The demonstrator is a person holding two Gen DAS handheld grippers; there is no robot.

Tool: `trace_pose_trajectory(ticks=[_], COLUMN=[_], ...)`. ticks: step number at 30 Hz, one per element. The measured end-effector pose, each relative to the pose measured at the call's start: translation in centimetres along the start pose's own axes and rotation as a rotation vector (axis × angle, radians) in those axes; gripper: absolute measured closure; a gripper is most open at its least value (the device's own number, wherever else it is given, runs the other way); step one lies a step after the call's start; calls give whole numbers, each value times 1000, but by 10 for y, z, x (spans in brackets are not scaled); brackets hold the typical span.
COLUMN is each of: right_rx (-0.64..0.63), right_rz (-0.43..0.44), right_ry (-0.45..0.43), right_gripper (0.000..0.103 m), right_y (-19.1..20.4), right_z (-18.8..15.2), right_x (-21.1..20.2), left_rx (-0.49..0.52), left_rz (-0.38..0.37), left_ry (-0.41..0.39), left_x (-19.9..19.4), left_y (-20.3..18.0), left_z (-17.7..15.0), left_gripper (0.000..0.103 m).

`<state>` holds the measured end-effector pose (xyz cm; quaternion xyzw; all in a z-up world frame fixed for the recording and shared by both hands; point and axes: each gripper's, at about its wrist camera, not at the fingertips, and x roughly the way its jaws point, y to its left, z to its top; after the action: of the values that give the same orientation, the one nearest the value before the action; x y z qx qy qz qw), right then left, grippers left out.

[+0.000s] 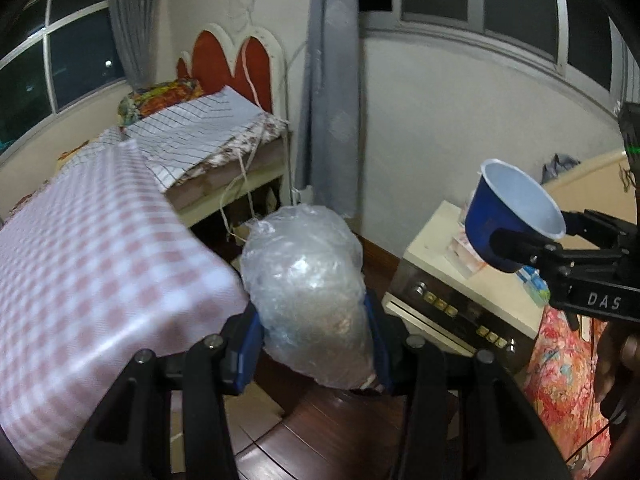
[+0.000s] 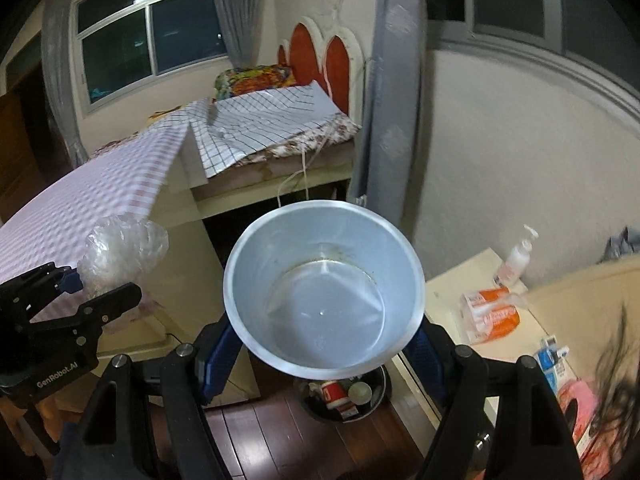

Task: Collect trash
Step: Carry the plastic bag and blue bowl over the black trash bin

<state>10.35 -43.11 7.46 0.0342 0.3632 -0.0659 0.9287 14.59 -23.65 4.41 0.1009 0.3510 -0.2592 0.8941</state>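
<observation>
Already picked up: crumpled plastic bag [image 1: 304, 292] clenched in left gripper [image 1: 314, 350]; blue cup [image 2: 324, 292] clenched in right gripper [image 2: 326, 344], directly above floor bin [image 2: 346, 398]. Still to drop: both, into partly filled bin.

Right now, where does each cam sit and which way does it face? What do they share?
Left wrist: on the left gripper, angled down past its fingers clamping a clear plastic bag; the right gripper and a hand show at right.
Right wrist: on the right gripper, angled down over its blue cup toward the trash bin; the left gripper shows at left.
Shared: bed, checked cloth, bag, cup.
</observation>
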Motion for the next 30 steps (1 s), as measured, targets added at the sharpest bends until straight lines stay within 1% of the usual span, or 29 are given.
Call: trace_pose_trajectory(ticks=[7, 14, 22, 30], right_rx=[47, 74, 73, 87], right_rz=[-16, -20, -19, -9], right_ry=[53, 132, 214, 300], right_gripper=[26, 26, 26, 26], right_y=[-36, -64, -75, -90], right_z=[-29, -59, -86, -118], right_x=[22, 60, 105, 156], left_rx=[42, 63, 73, 67], left_rz=[-26, -46, -80, -101], left_ry=[60, 129, 196, 297], left_x=[38, 74, 113, 161], left_y=[-26, -44, -52, -55], left_z=[-12, -26, -46, -72], left_gripper=[55, 55, 55, 55])
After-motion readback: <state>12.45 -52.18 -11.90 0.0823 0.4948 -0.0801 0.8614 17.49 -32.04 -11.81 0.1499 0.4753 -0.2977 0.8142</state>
